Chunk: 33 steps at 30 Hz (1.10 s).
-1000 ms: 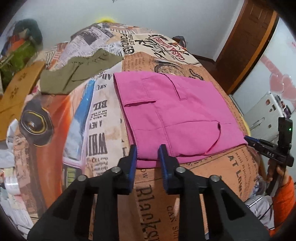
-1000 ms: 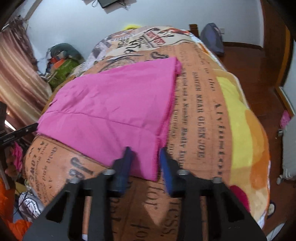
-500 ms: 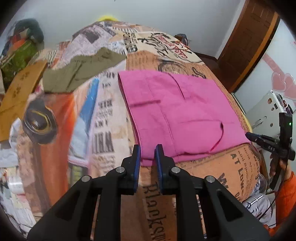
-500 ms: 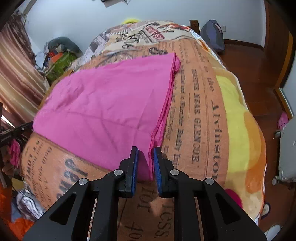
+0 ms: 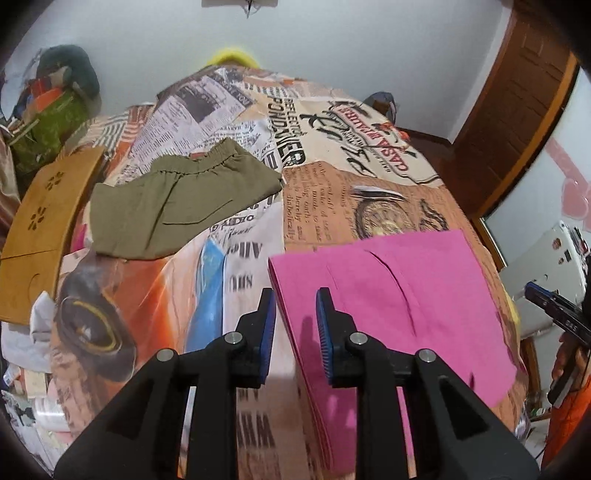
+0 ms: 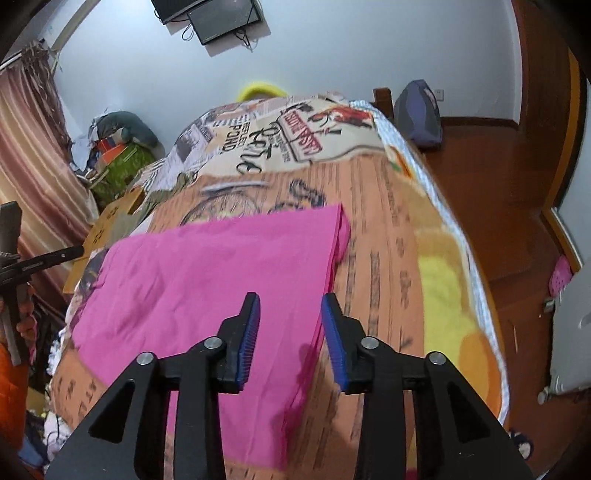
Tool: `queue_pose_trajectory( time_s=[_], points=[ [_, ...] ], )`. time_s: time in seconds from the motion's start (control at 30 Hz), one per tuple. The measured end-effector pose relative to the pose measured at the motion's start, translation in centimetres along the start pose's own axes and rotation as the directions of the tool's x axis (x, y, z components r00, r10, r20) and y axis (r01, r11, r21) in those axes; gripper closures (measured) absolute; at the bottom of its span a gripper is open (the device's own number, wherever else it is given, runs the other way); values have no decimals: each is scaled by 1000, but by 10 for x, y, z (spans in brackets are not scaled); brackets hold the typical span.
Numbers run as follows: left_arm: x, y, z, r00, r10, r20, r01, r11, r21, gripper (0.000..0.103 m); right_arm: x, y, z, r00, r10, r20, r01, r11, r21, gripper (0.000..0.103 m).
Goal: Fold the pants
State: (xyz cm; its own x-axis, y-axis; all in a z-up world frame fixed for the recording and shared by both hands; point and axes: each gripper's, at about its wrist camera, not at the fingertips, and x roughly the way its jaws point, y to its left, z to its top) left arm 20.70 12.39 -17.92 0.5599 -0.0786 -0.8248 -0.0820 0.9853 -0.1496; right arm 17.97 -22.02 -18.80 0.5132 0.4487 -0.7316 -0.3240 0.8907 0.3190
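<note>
Left gripper hung over the near-left edge of the pink pants, its jaws having just parted a little more, blue pads apart w/ nothing pinched btwn them. Right gripper hung over the pants' near-right edge, its jaws having just been opening too, pads clear of the cloth below. The pink pants lay folded flat on the bed, near its foot, atop a newspaper-print blanket. Further up the bed, on the left side, olive-green shorts lay spread w/ elastic waistband toward the headboard end, well apart from the pink pair. A wooden board leaned at the bed's left edge. Beyond, a heap of bags sat by the wall; a dark screen hung high on it.
</note>
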Motion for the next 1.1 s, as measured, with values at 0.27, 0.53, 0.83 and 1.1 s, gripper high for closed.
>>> queue_pose_trajectory(
  time_s=[0.27, 0.53, 0.83, 1.1],
  points=[
    [57, 11, 27, 997, -4, -71, 2, 1000, -19, 81, 42, -13, 27, 999, -27, -19, 27, 999, -22, 64],
    [90, 24, 18, 990, -51, -132, 41, 996, -77, 63, 90, -33, 46, 998, -37, -58, 37, 999, -12, 64],
    [92, 13, 15, 993, -55, -102, 53, 998, -25, 78, 123, -43, 53, 997, -28, -66, 27, 999, -18, 64],
    [85, 4, 20, 998, 37, -59, -36, 999, 20, 92, 137, -27, 52, 994, -91, -64, 78, 981, -180, 98]
  ],
)
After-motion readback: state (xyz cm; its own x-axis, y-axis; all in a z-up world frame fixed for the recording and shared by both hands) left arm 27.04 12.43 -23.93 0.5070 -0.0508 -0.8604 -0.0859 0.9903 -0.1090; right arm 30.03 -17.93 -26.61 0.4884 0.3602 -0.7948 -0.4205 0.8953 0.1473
